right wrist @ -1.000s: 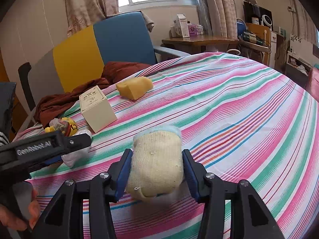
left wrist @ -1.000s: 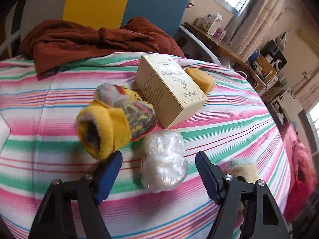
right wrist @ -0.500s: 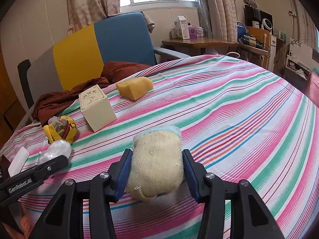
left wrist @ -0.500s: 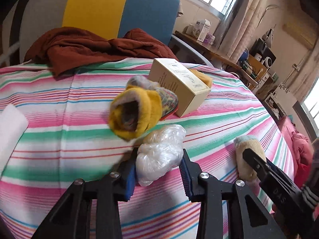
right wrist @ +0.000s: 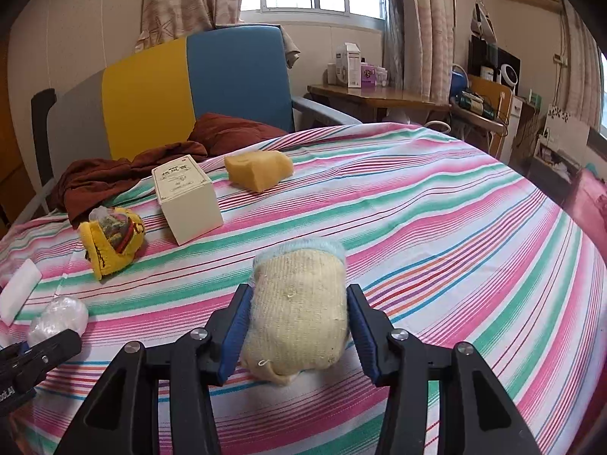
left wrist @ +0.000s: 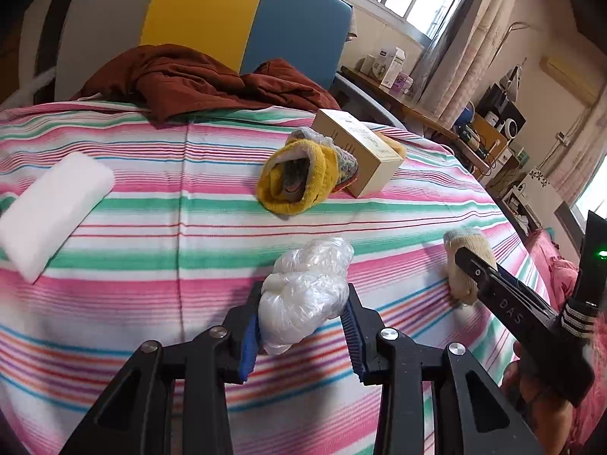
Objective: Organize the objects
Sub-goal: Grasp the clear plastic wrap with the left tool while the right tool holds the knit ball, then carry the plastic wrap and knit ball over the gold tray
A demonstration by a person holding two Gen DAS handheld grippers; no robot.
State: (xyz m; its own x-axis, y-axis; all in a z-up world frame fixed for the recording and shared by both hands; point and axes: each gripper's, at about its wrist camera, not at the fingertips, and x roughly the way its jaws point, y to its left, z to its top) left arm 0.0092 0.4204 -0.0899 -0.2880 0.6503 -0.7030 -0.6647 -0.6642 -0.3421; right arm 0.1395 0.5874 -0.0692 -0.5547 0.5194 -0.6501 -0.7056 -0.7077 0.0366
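Plastic bag wad (left wrist: 307, 288), the crinkly clear-white one, sits at the near edge of the striped tablecloth (left wrist: 170, 235), and the left gripper (left wrist: 301, 335) is clamped right on it, blue pads squeezing both sides. Those jaws have just been closing, with the wad between them. Over to the right, the right gripper (right wrist: 296, 335) is clenched on a cream knitted sock roll (right wrist: 299, 303) with a pale blue cuff, which rests on the cloth. Farther back there's a yellow sock bundle (left wrist: 296, 178) touching a cream cardboard box (left wrist: 360, 151), with a yellow sponge (right wrist: 258, 165) just beyond the box. A white foam block (left wrist: 45, 208) lies off on the left. A rust-brown garment (left wrist: 197, 79) is heaped at the far edge, against a yellow and blue chair (left wrist: 242, 19).
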